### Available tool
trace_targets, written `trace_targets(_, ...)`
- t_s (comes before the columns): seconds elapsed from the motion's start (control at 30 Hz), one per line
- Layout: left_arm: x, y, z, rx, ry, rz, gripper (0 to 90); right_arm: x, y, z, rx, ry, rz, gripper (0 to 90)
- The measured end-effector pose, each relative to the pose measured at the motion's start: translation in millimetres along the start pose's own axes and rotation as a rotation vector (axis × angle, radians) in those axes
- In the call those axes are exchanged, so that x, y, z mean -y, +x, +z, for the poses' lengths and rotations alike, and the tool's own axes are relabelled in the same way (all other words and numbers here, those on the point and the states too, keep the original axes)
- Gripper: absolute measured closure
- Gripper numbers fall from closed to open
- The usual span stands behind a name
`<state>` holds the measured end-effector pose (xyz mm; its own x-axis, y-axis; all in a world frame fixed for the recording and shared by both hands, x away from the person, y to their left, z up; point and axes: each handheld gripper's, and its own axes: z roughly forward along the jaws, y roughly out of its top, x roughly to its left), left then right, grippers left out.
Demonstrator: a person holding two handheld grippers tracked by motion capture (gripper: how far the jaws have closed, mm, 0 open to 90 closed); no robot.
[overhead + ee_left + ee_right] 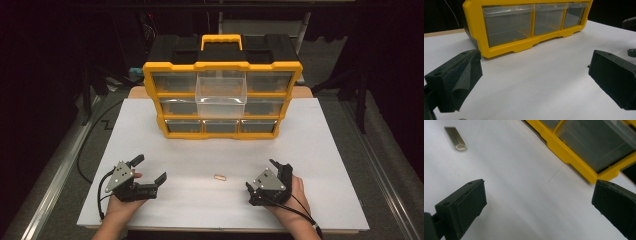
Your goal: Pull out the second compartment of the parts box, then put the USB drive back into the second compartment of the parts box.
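A small flat metal piece (220,177) lies on the white tabletop (200,150) between my two grippers; in the right gripper view the piece (456,138) sits at the upper left, well away from the jaws. My left gripper (150,168) rests near the front left, open and holding nothing, its jaws spread wide (536,72). My right gripper (261,174) rests at the front right, also open and holding nothing (539,202). A yellow and black drawer organizer (222,85) stands at the back centre, and its clear middle drawer (221,92) of the top row is pulled out.
The organizer's bottom row of drawers (509,25) is shut; its yellow base (574,152) crosses the right gripper view's upper right. A black cable (90,145) runs along the table's left side. Dark floor and metal rails flank the tabletop.
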<state>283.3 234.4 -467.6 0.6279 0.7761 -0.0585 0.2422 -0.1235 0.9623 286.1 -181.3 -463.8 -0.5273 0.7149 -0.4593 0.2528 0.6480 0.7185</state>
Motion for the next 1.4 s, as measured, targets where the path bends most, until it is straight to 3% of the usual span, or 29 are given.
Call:
trace_targets(0.07,-0.2,0.0,-1.0,0.003,-0.002,0.001,0.4,2.1,-2.2,-1.2,-0.023,-0.006,0.08,0.0)
trace_targets(0.17,-0.2,0.0,-1.9,0.006,0.0,0.003,0.4,3.4,-6.8,-1.2,-0.042,-0.031,0.149,0.0)
trace_targets(0.27,-0.4,0.4,-1.1,0.011,-0.001,-0.001,0.4,6.0,-13.5,-0.7,-0.094,-0.073,0.266,0.0)
trace_targets(0.37,-0.7,0.2,0.9,0.026,0.008,-0.01,0.3,8.8,-17.8,-0.9,-0.14,-0.111,0.331,0.0)
trace_targets(0.43,-1.1,-0.1,2.3,0.029,0.014,-0.004,0.4,11.0,-21.2,-1.4,-0.179,-0.145,0.404,0.0)
trace_targets(0.57,-0.8,0.2,3.1,0.024,0.021,-0.007,0.3,13.5,-26.2,-2.3,-0.22,-0.19,0.495,0.0)
trace_targets(0.7,-0.6,1.6,2.2,0.02,0.026,-0.002,0.3,13.6,-28.9,-2.5,-0.214,-0.204,0.503,0.0)
trace_targets(1.0,0.9,0.0,5.4,0.018,0.042,0.017,0.4,12.3,-28.8,-5.0,-0.199,-0.209,0.46,0.0)
trace_targets(1.4,0.7,0.8,2.8,0.035,0.024,0.004,0.3,6.3,-24.2,-4.6,-0.181,-0.129,0.406,0.0)
